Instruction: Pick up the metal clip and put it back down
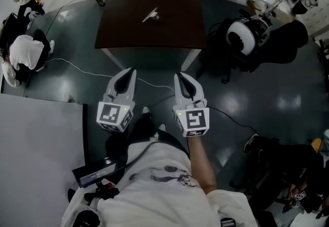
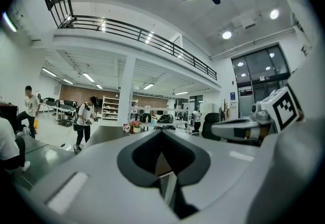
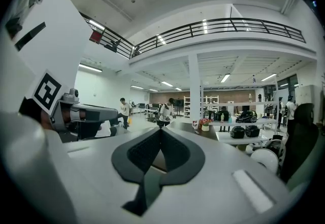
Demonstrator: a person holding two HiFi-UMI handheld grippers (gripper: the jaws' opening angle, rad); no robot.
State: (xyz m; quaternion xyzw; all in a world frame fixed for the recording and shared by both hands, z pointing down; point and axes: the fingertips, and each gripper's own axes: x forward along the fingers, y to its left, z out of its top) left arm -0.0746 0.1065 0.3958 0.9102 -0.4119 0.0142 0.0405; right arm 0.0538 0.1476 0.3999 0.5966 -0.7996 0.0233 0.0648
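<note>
Your left tongs (image 1: 128,77) and right tongs (image 1: 181,81) hang closed, empty, short of the dark rectangular table (image 1: 172,28). The small metal clip (image 1: 151,15) on it awaits pickup.

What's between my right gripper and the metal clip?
In the head view, only grey floor and bare dark brown tabletop lie between the right gripper and the small silver metal clip.
</note>
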